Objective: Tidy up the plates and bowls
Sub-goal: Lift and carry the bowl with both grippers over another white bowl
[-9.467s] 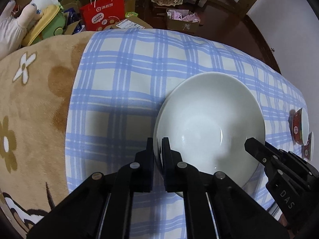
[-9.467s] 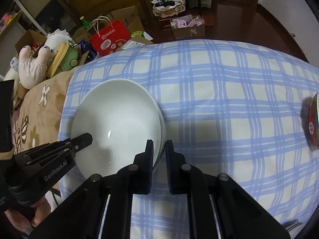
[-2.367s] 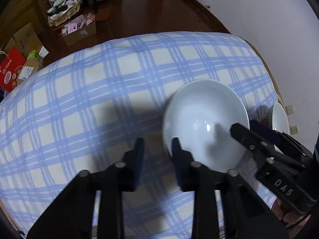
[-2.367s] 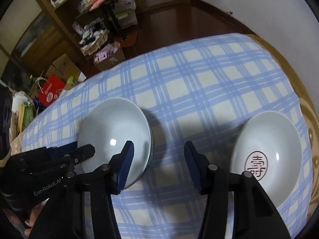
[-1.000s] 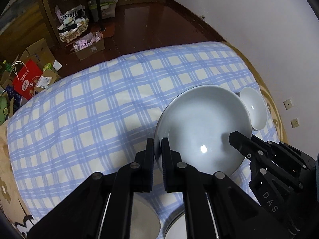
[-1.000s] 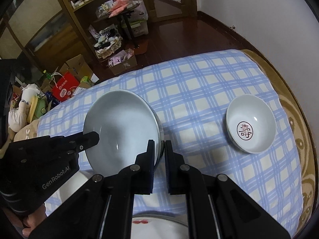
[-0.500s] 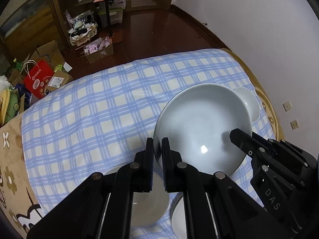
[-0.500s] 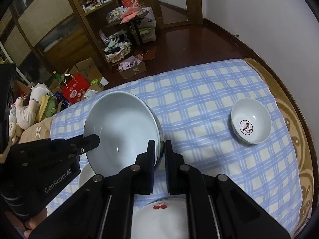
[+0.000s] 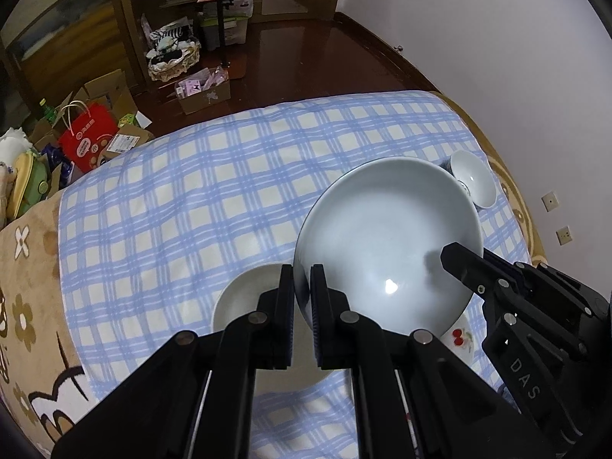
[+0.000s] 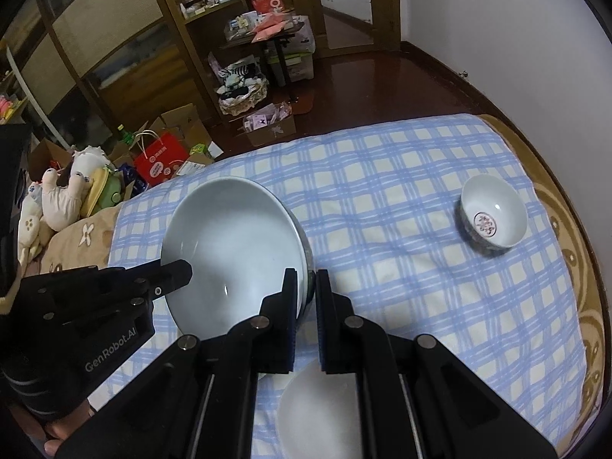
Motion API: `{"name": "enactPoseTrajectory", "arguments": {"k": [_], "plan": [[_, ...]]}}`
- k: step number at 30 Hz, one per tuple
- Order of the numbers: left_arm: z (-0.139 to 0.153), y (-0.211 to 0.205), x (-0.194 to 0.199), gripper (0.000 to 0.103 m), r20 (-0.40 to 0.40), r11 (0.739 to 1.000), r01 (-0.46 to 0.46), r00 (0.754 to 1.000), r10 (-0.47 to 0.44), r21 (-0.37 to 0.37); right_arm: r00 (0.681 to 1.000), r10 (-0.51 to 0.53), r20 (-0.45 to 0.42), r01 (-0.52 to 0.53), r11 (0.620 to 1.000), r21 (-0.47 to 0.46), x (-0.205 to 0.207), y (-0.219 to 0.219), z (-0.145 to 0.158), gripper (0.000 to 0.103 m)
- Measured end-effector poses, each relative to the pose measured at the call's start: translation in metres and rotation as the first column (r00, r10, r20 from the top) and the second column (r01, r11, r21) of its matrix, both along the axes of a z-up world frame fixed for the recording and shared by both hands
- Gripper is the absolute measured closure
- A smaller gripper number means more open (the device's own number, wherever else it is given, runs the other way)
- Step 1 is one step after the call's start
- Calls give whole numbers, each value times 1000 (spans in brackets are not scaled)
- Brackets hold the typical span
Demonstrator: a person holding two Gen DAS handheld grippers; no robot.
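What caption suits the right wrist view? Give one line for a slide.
Both grippers, right and left, clamp opposite rims of a large white bowl above the blue checked cloth.

pale grey-white bowl (image 9: 386, 244), blue-and-cream checked cloth (image 9: 183, 199), tan flowered blanket (image 9: 23, 275), red bag (image 9: 88, 141)

"DAS" on right tool (image 9: 447, 264), "GenRobot.AI" on left tool (image 10: 183, 271)

Blue-and-white checked cloth (image 9: 183, 206) covers a tan flower-patterned blanket (image 9: 26, 290). Beyond its far edge: dark polished wood floor (image 9: 313, 53). Red paper bag (image 9: 88, 140) among cardboard boxes, open carton (image 9: 204, 91) near it. Plush toys (image 10: 63, 191) at blanket's left. Wooden shelving (image 10: 214, 4) holds clutter. White wall (image 9: 478, 26) right.
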State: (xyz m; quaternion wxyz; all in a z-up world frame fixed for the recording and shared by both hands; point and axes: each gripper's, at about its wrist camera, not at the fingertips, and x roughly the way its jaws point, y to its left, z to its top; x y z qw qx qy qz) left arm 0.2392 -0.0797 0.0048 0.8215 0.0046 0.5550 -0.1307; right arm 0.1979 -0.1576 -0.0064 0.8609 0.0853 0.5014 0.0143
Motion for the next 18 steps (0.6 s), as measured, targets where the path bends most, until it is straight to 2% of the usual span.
{"name": "enactPoseTrajectory", "arguments": {"k": [18], "plan": [[-18, 50, -33, 95, -23, 998, -63, 998, 63, -16, 999, 33, -23, -33, 999, 4, -27, 49, -23, 93]]}}
